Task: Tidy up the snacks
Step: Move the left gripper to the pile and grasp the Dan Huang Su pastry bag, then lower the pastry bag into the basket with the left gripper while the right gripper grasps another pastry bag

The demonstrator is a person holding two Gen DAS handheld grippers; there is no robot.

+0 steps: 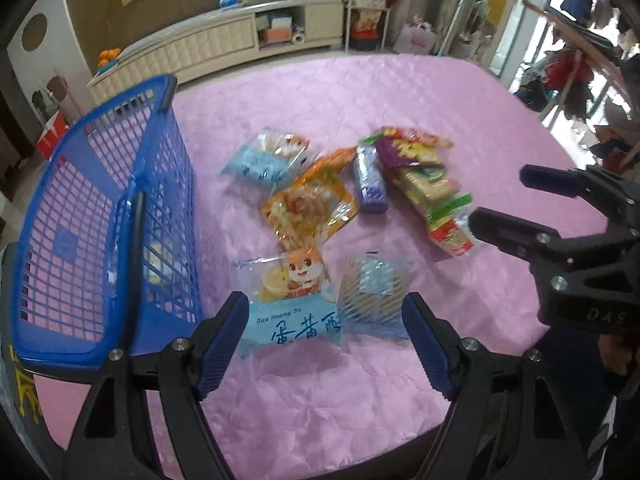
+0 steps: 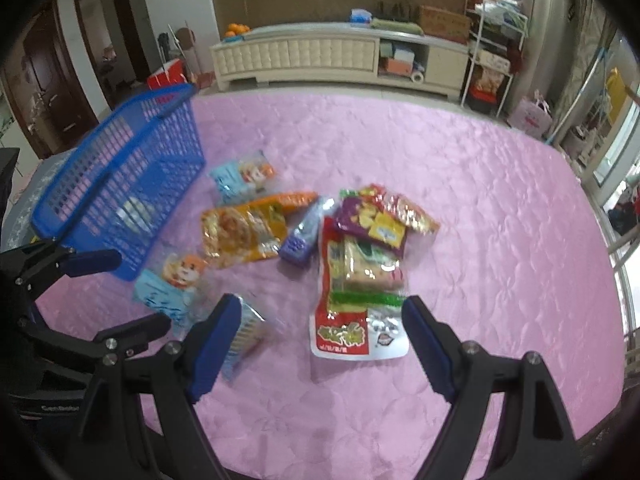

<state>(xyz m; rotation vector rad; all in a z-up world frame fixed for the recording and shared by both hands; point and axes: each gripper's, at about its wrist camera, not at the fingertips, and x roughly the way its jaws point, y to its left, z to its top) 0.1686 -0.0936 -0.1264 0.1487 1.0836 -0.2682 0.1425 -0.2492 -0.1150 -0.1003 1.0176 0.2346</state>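
Several snack packets lie on a pink table [image 1: 320, 92]. My left gripper [image 1: 326, 344] is open above a light blue egg-yolk pastry packet [image 1: 292, 312] and a clear wafer packet [image 1: 372, 292]. My right gripper [image 2: 320, 344] is open above a red and white packet [image 2: 356, 320]; it also shows in the left wrist view [image 1: 504, 204]. A blue basket [image 1: 92, 216] stands at the left, with one pale packet [image 1: 156, 260] inside. An orange packet [image 1: 308, 208], a purple packet [image 1: 370, 180], another light blue packet [image 1: 264, 160] and a pile of colourful packets [image 1: 416, 160] lie mid-table.
A cream cabinet [image 2: 320, 56] stands behind the table, a metal shelf rack [image 2: 492, 48] beside it. The table's near edge [image 2: 360, 476] is just below my grippers. The left gripper shows at the left of the right wrist view [image 2: 116, 296].
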